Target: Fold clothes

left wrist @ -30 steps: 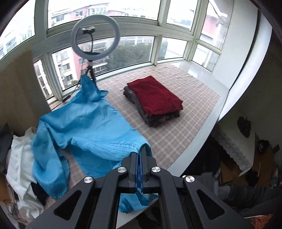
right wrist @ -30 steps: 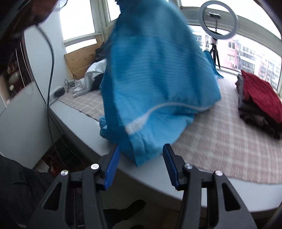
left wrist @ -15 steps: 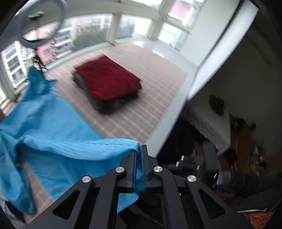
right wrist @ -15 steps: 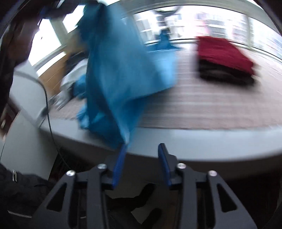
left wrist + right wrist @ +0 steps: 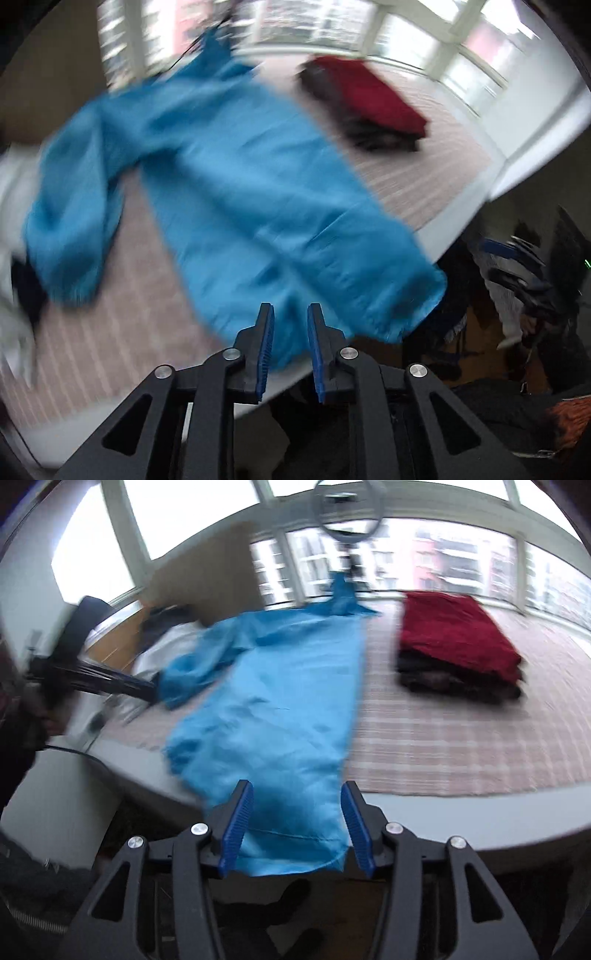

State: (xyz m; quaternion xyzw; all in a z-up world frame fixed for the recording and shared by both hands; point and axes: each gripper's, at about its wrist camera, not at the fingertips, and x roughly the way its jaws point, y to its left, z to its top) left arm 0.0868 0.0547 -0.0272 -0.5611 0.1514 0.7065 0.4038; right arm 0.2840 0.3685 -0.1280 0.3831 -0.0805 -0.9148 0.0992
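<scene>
Two grippers sit at the near edge of the platform (image 5: 461,812), both with jaws apart and nothing pinched. Left gripper (image 5: 290,334): jaws have just been opening, narrow gap now, blue pads clear of the cloth; the hem of the blue garment (image 5: 236,192) lies just beyond the tips (frame blurred, contact cannot be told). Right gripper (image 5: 297,821): jaws have just been widening, spread well apart, with the garment's near hem between them but not pressed by either pad. Blue garment (image 5: 280,709) lies spread lengthwise on the checked mat (image 5: 443,746), far end reaching toward the window side, near hem hanging over the platform's near edge; one sleeve bunches toward the left edge. Stack of folded clothes, red on top (image 5: 454,635), sits toward the right far corner, apart from the blue garment. Open mat lies between the two and along the near right edge.
</scene>
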